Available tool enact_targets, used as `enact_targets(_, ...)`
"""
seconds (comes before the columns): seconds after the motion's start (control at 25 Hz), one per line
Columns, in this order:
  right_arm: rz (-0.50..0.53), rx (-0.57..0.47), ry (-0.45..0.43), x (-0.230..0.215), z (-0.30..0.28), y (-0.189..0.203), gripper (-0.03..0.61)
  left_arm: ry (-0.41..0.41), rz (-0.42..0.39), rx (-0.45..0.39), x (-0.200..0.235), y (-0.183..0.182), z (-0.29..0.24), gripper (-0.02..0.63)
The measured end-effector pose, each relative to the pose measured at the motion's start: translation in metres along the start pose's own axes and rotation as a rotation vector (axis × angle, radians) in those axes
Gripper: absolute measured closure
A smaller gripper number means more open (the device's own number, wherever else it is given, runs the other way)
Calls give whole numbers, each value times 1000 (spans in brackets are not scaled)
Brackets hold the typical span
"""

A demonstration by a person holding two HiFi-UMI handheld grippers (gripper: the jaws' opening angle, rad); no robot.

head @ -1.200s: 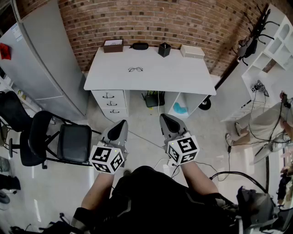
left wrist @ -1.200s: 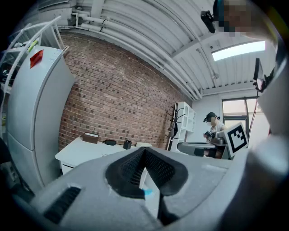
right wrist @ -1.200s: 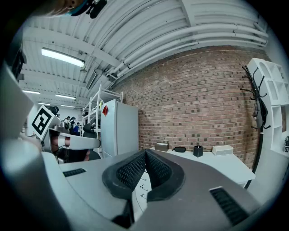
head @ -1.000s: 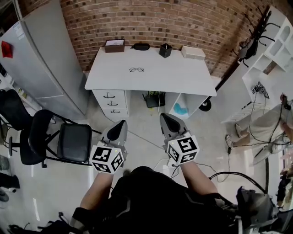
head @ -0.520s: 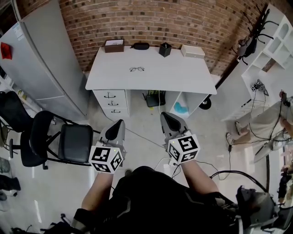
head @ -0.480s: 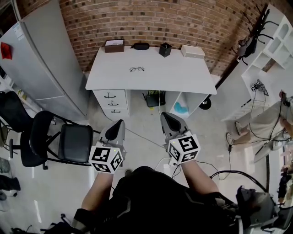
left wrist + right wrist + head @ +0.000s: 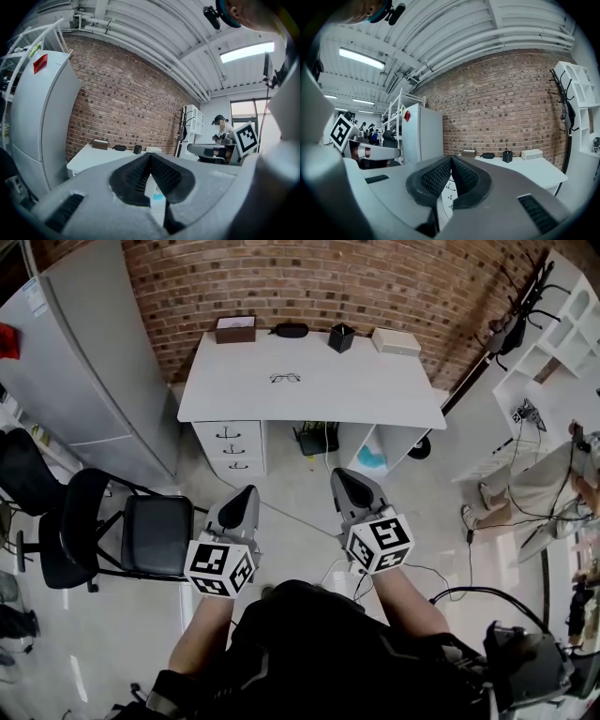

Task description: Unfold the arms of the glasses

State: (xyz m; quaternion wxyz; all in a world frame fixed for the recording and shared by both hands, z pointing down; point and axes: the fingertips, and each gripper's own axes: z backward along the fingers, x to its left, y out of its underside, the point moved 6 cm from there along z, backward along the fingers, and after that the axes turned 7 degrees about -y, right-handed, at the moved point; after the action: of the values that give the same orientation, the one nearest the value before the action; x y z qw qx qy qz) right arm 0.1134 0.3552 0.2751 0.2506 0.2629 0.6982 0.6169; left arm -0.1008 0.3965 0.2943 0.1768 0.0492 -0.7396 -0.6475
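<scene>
On the white desk by the brick wall, the glasses lie alone, too small to tell how their arms sit. Behind them stand a brown box, a black case, a black cup and a white box. Well short of the desk, the left gripper and right gripper hang side by side above the floor, each with jaws closed tip to tip on nothing.

Glasses lie on the white worktop by the brick wall — well apart from the left gripper and right gripper, both over the floor beside a black chair.
</scene>
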Motion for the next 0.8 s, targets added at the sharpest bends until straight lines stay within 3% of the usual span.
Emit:
enact_targets(0.4, 10, 27, 50, 18, -27, 8, 571, 48, 22, 14, 42, 6, -5, 606)
enact_targets(0.8, 2, 38, 10, -33, -74, 10, 571, 29, 28, 20, 52, 3, -70, 606)
